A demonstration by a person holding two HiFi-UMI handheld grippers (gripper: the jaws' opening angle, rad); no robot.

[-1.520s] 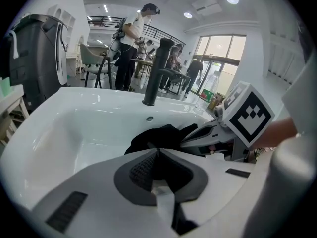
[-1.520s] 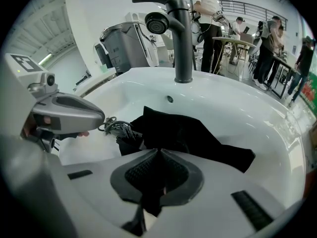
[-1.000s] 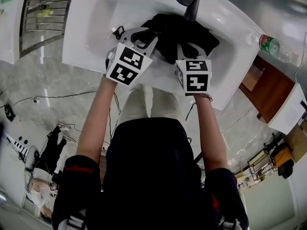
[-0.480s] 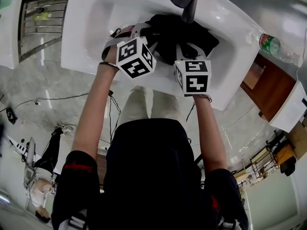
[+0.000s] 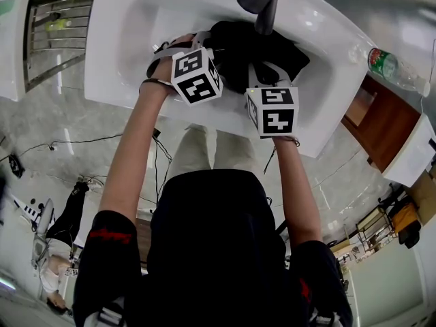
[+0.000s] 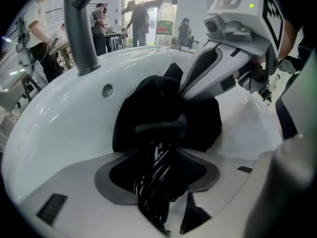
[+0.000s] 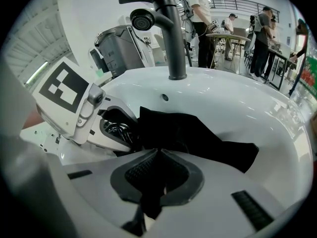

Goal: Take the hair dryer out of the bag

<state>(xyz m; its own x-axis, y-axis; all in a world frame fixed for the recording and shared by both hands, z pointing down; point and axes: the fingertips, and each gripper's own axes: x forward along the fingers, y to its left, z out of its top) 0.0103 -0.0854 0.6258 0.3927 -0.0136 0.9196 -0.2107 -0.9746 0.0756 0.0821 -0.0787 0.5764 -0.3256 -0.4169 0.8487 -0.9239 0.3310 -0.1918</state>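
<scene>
**Fixture.** A white sink (image 5: 119,67) is set in the counter, with a black faucet (image 5: 267,12) at its far rim.

**Task item.** A black fabric bag (image 5: 262,50) lies crumpled in the basin, directly beneath the faucet spout. The hair dryer's body cannot be made out in any view. Only a coiled black cord (image 6: 154,180) shows, at the edge of the bag that lies left of the faucet.

**Left gripper** (image 6: 157,157)**.** It points steeply down into the basin, left of the faucet. Its fingers have just been opening and now stand wide. The cord bundle lies between them, and neither pad visibly presses on it.

**Right gripper** (image 7: 157,156)**.** It sits at the bag's near edge, in front of the faucet. Its fingers are closed tight on a fold of the bag's fabric. The rest of the bag spreads away from them toward the faucet base.

**Other.** A clear plastic bottle (image 5: 390,68) with a green label lies on the counter, well to the right of the faucet.
</scene>
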